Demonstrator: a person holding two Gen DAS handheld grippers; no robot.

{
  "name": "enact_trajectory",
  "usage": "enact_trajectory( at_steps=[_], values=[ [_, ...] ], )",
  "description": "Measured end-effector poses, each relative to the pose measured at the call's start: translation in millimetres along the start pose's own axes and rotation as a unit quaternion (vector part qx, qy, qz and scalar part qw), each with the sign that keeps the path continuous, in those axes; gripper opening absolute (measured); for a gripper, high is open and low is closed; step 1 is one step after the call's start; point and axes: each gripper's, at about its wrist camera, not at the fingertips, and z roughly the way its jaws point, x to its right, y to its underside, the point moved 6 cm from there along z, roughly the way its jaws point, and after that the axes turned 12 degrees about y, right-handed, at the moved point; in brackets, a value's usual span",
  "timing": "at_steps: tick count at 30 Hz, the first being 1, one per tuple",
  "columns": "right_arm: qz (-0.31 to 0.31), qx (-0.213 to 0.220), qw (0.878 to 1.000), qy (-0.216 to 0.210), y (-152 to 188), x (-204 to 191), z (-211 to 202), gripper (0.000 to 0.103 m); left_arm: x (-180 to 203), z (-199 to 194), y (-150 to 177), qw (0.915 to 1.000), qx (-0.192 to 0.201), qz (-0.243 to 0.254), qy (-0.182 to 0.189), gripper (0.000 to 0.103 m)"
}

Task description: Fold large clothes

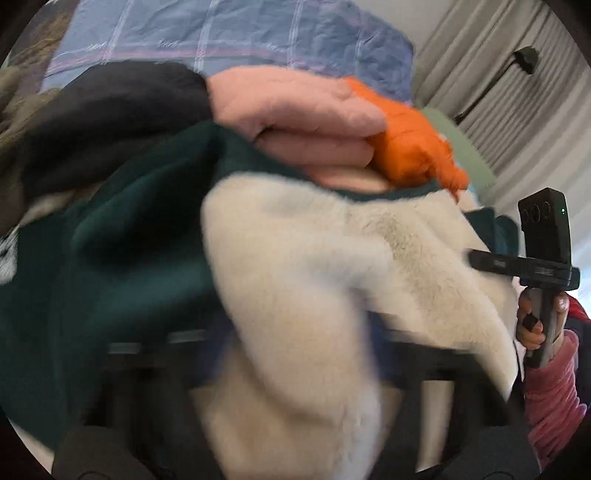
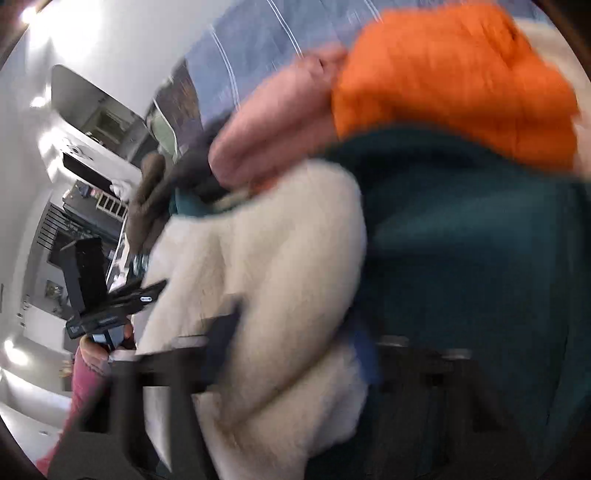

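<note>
A dark green jacket (image 1: 122,236) with cream fleece lining (image 1: 314,266) fills both views; it also shows in the right wrist view (image 2: 472,236), lining (image 2: 266,266). My left gripper (image 1: 295,354) is shut on the fleece-lined edge, which bunches between its blurred fingers. My right gripper (image 2: 295,354) is shut on the same garment, cloth draped over its fingers. The right gripper body shows at the right of the left view (image 1: 543,266); the left one shows at the left of the right view (image 2: 107,295). Both frames are motion-blurred.
Behind the jacket lie folded pink (image 1: 295,107), orange (image 1: 410,147) and black (image 1: 110,110) garments on a blue checked bedspread (image 1: 229,33). Grey curtains (image 1: 517,110) hang at the right. A white cabinet and shelves (image 2: 81,155) stand at the left.
</note>
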Motion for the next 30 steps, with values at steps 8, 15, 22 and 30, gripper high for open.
enact_trajectory(
  at_steps=[8,15,22,30],
  values=[
    [-0.085,0.152,0.978,0.116,-45,-8,6,0.014,-3,-15,-54,0.9918,0.114,0.040,-0.041,0.018],
    [-0.047,0.145,0.973,0.176,-28,5,-1,0.041,-15,-23,-26,0.9896,0.094,0.036,-0.103,0.046],
    [-0.147,0.171,0.972,0.071,47,-79,-83,0.041,69,-85,10,0.9878,0.126,0.090,-0.009,0.046],
    [-0.176,0.023,0.977,0.120,135,-70,12,0.041,71,-14,82,0.9924,0.009,0.102,-0.068,0.047]
  ],
)
